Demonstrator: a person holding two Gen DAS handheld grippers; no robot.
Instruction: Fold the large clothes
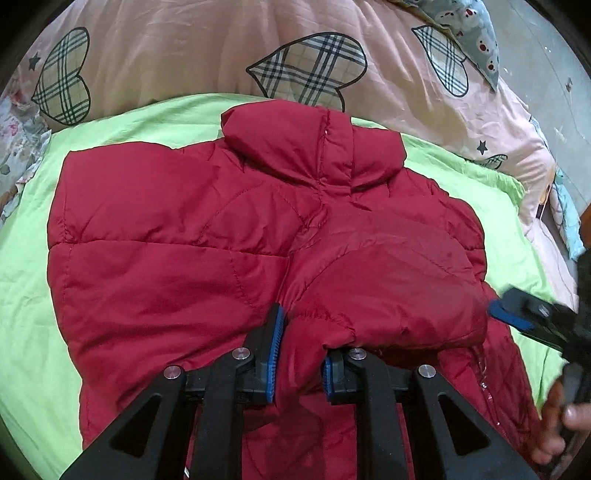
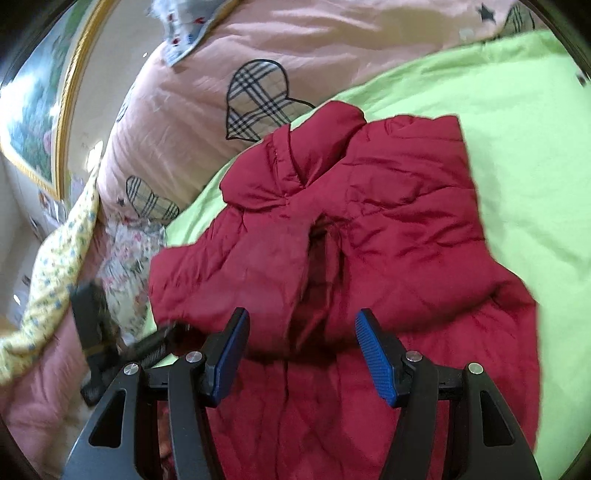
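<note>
A red puffer jacket (image 1: 177, 266) lies on a green sheet (image 1: 22, 295), collar (image 1: 310, 147) toward the far side. Its right sleeve is folded over the body. My left gripper (image 1: 299, 354) is shut on the red sleeve fabric, which bulges between its blue pads. My right gripper (image 2: 301, 350) is open and empty, hovering just above the jacket (image 2: 406, 229). It also shows at the right edge of the left wrist view (image 1: 517, 314), beside the jacket's side. The left gripper shows blurred at the lower left of the right wrist view (image 2: 122, 343).
A pink quilt with plaid hearts (image 1: 306, 70) is bunched behind the jacket. A grey patterned pillow (image 1: 469, 33) lies at the far right. A floral cloth (image 2: 59, 266) and a framed picture (image 2: 37, 110) are to the left in the right wrist view.
</note>
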